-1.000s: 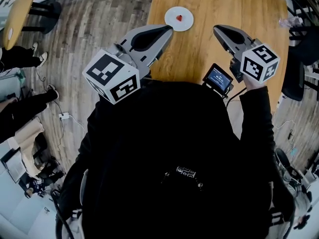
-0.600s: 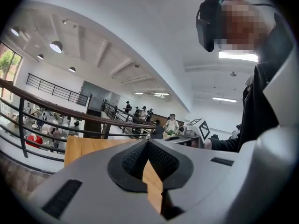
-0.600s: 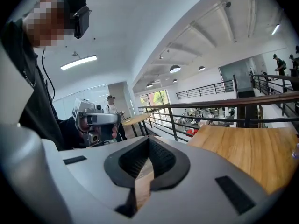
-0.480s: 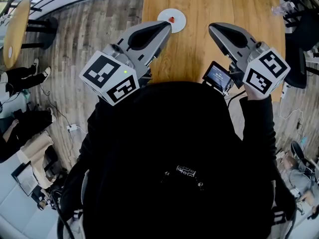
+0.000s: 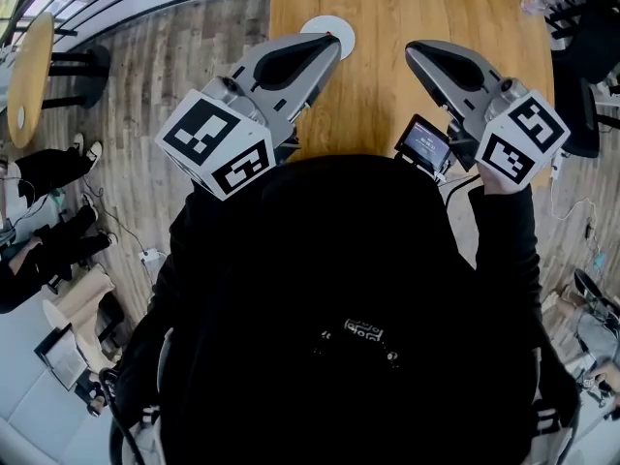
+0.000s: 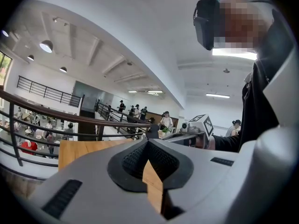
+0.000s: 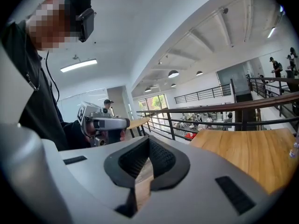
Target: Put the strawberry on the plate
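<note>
A white plate (image 5: 320, 24) lies at the far left of the wooden table (image 5: 417, 8). The tip of my left gripper (image 5: 332, 45) overlaps the plate's near edge in the head view, and I cannot make out the strawberry there. The left gripper (image 6: 148, 141) is held up off the table, shut, with nothing between its pads. My right gripper (image 5: 412, 51) is raised over the table's near middle. Its jaws (image 7: 148, 139) are also shut and empty. Each gripper view shows the other gripper, the person's dark sleeve and the tabletop (image 7: 243, 153).
A small screen (image 5: 424, 146) is mounted on the right gripper. A clear bottle (image 5: 538, 3) lies at the table's far right, by a dark chair (image 5: 581, 66). Plank floor (image 5: 174, 66), a round table (image 5: 29, 66) and seated people (image 5: 39, 172) are to the left. A railing (image 7: 210, 115) runs behind.
The plate has slid up and left in the head view. The strawberry showed on it earlier; the left gripper's tip now overlaps it. Both grippers stay shut and raised.
</note>
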